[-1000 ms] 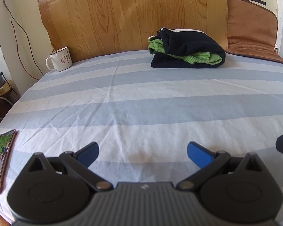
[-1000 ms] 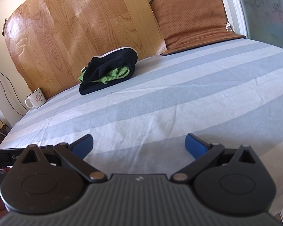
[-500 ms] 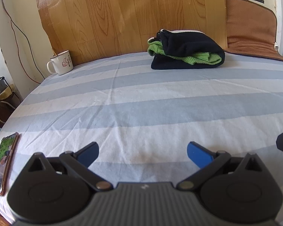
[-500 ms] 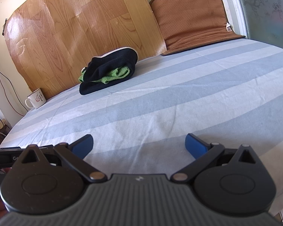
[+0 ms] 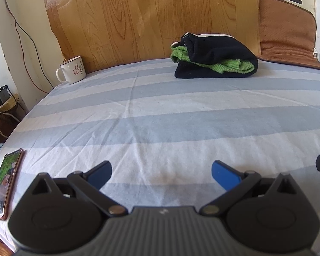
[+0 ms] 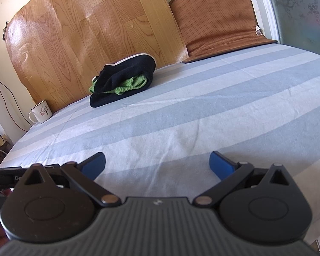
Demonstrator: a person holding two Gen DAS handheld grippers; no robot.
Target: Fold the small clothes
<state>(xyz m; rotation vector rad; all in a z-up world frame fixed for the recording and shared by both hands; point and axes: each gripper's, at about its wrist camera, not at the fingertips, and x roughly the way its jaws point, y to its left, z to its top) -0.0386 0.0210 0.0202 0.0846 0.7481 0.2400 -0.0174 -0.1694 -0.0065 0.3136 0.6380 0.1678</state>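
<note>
A folded bundle of black and green clothes [image 5: 215,60] lies at the far side of the blue-and-white striped bed [image 5: 160,117], against the wooden board. It also shows in the right wrist view [image 6: 123,79]. My left gripper [image 5: 161,173] is open and empty, low over the near part of the bed. My right gripper [image 6: 157,166] is open and empty too, over the near edge. Both are far from the clothes.
A white mug [image 5: 71,70] stands at the far left corner of the bed, also seen in the right wrist view [image 6: 40,112]. A phone [image 5: 5,179] lies at the near left edge. A brown cushion [image 6: 219,21] leans at the far right. Cables hang at the left wall.
The left gripper's view has shifted slightly right and down; the clothes and mug sit a little lower in frame. The right gripper has not moved. Both stay open.
</note>
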